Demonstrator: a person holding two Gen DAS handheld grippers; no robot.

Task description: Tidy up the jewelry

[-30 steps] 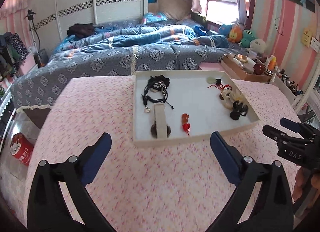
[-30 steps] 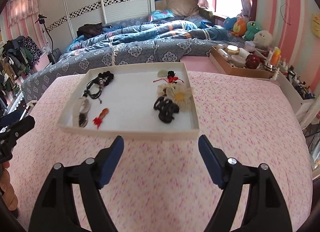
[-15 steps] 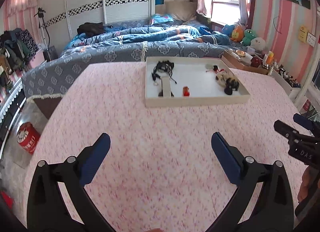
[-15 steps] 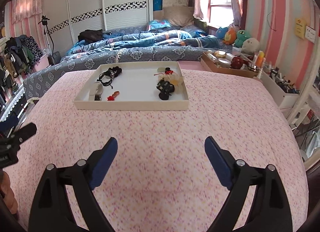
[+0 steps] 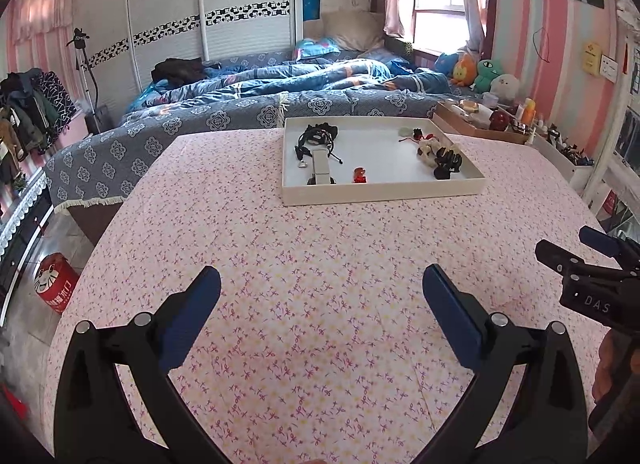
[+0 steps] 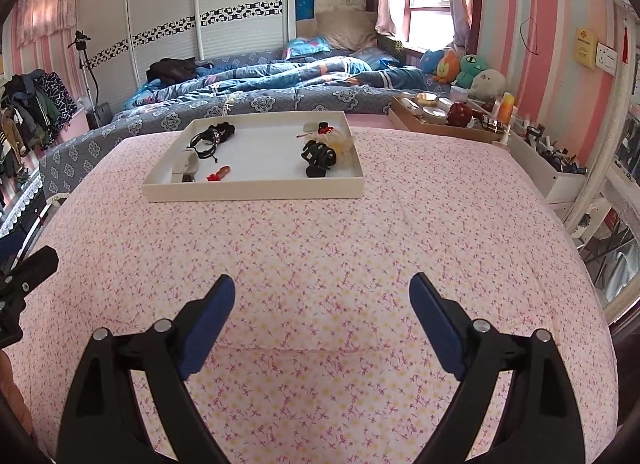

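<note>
A shallow white tray (image 5: 384,188) (image 6: 256,192) sits at the far side of the pink floral table. Inside it lie black cord bracelets (image 5: 318,135) (image 6: 212,137), a white watch band (image 5: 321,165) (image 6: 188,165), a small red charm (image 5: 360,175) (image 6: 219,174), a black hair claw (image 5: 447,161) (image 6: 318,157) and a cream flower piece (image 5: 426,149) (image 6: 342,140). My left gripper (image 5: 320,290) and right gripper (image 6: 322,294) both stand open and hold nothing, well back from the tray over bare tablecloth. The right gripper's side (image 5: 588,284) shows at the left wrist view's right edge.
Behind the table is a bed with a blue patterned quilt (image 5: 240,111). A wooden tray of bottles and cosmetics (image 6: 448,115) stands at the right rear, plush toys (image 6: 464,67) beyond it. A red tin (image 5: 56,288) stands on the floor to the left.
Both grippers have pulled back from the tray toward the table's near side, so the tray now looks smaller and farther off. Both stayed open and empty.
</note>
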